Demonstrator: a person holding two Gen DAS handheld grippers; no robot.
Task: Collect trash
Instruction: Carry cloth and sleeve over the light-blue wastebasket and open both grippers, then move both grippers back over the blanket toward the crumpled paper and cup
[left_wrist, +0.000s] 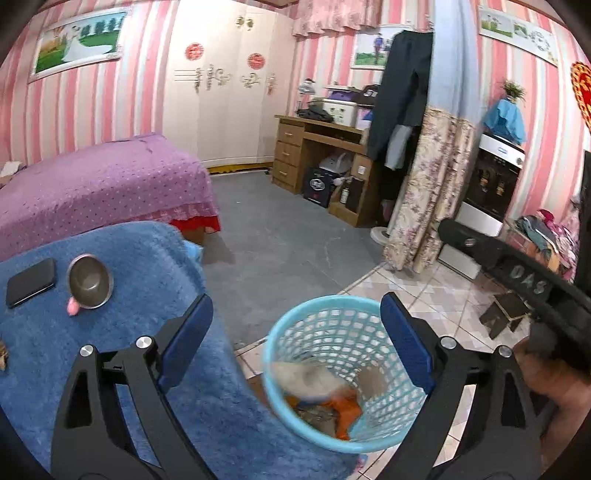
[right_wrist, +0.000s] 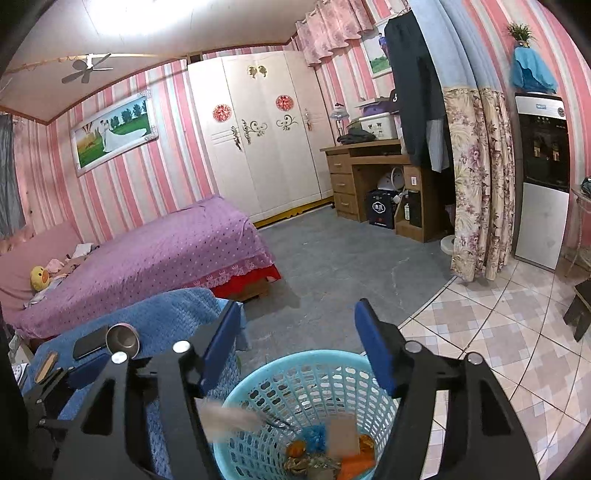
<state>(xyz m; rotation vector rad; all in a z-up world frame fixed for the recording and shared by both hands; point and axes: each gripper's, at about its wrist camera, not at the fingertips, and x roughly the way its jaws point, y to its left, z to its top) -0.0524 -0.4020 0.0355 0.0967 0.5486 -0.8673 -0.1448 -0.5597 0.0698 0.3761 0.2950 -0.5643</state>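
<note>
The trash, a blurred pale paper scrap (left_wrist: 310, 380) with orange and brown scraps beneath it, is lying inside the round light-blue plastic lattice basket (left_wrist: 295, 321), which is standing on the tiled floor (left_wrist: 436, 291) just beside the blue fuzzy cloth-covered tabletop (left_wrist: 155, 258). The left gripper (left_wrist: 295, 325) is hanging above the basket, at 6 o'clock in its view, its blue-padded fingers (left_wrist: 188, 336) spreading wide and holding nothing. The right gripper (right_wrist: 293, 332) is likewise hovering over the basket rim, fingers (right_wrist: 373, 343) wide apart and empty. At 9 o'clock on the tabletop, a round steel bowl (left_wrist: 89, 281) is sitting near a flat black case (left_wrist: 31, 281).
</note>
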